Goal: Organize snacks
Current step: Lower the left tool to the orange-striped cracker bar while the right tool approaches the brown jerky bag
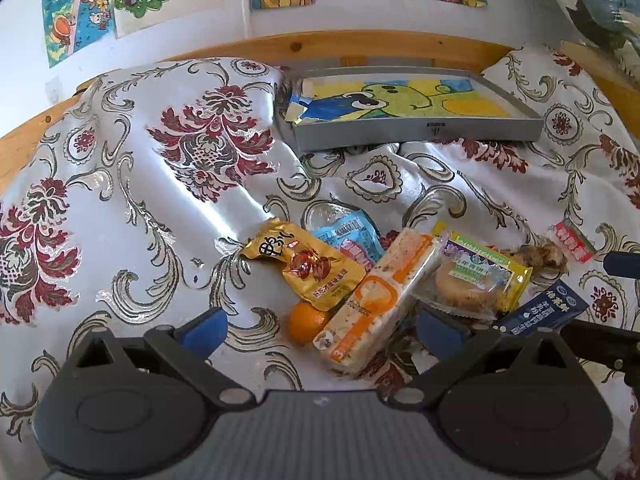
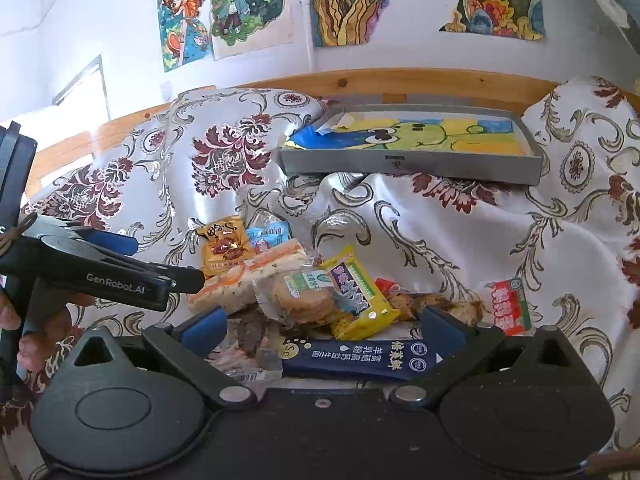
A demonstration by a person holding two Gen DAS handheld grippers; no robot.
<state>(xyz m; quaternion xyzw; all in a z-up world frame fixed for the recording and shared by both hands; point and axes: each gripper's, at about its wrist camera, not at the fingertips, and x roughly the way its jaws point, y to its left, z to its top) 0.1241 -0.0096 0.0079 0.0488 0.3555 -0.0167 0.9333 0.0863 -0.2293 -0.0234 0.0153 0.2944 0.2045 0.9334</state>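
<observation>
Several wrapped snacks (image 1: 400,276) lay heaped on floral bedspread (image 1: 140,168); grey tray (image 1: 412,130) sat far, unfilled. Left claw (image 1: 320,326) gaped wide, empty, straddling orange-white cracker pack (image 1: 372,304). Right claw (image 2: 320,322) likewise wide, empty, over navy sachet (image 2: 360,358). Step: first pick. Next: descend, pinch, carry far to tray.

A: What snacks lie on the cloth?

B: A small heap. A gold packet (image 1: 308,270) with red fruit printed on it lies at the left, and it partly covers a light blue packet (image 1: 352,236) behind it. A long orange-and-white cracker pack (image 1: 372,304) lies tilted, leaning over a small orange (image 1: 306,320).

A: And on the right?

B: A clear wrapper with a round biscuit (image 1: 466,290) rests on a yellow packet (image 2: 360,296). A dark blue sachet (image 2: 360,358) lies flat in front. A red-and-white packet (image 2: 512,304) lies apart at the right.

A: The tray?

B: A grey tray (image 1: 416,130) lies further back, with a drawing inside.
</observation>
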